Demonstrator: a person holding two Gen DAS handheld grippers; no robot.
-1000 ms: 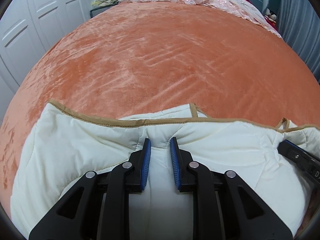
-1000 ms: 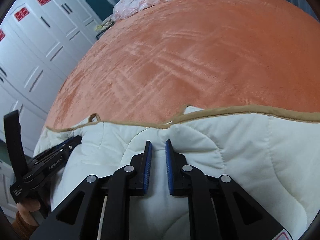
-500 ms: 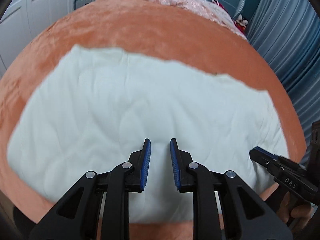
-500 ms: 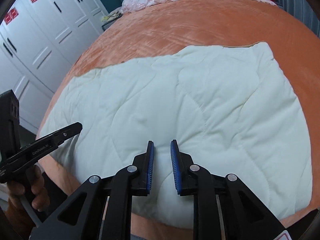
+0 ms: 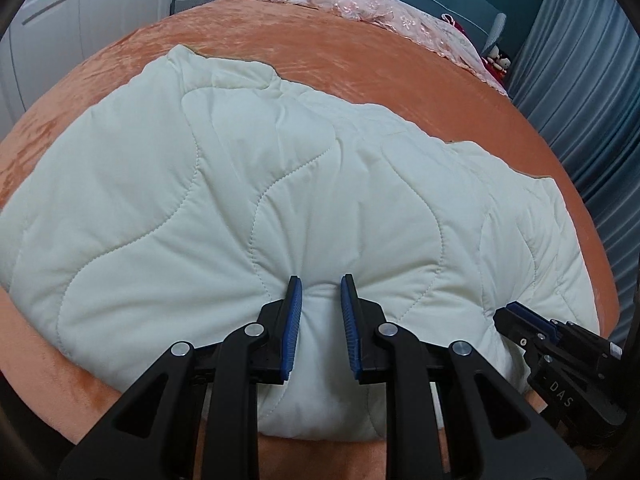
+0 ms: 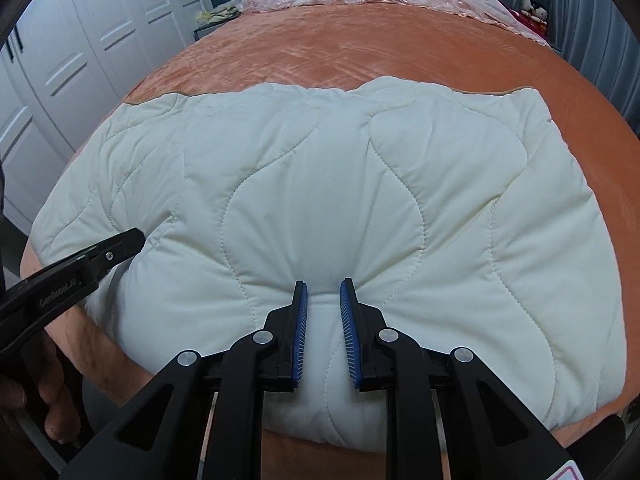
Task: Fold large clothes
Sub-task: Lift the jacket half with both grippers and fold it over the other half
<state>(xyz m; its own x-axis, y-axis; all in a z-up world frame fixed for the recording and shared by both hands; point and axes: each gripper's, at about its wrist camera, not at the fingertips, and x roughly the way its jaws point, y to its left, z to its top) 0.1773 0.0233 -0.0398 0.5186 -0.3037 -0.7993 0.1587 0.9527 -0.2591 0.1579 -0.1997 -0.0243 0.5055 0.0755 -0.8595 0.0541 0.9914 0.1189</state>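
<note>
quilt (image 5: 280, 184) near edge hidden, jaws perhaps pinching

A cream quilted garment (image 5: 280, 184) lies spread flat, folded, on the orange bedspread (image 5: 360, 68).

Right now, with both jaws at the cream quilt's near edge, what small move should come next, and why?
Probably lift both together and carry that edge toward the far one. The left gripper and right gripper each pinch puckered fabric of the cream quilt, lying flat on the orange bedspread; the right jaws have just been opening.
</note>
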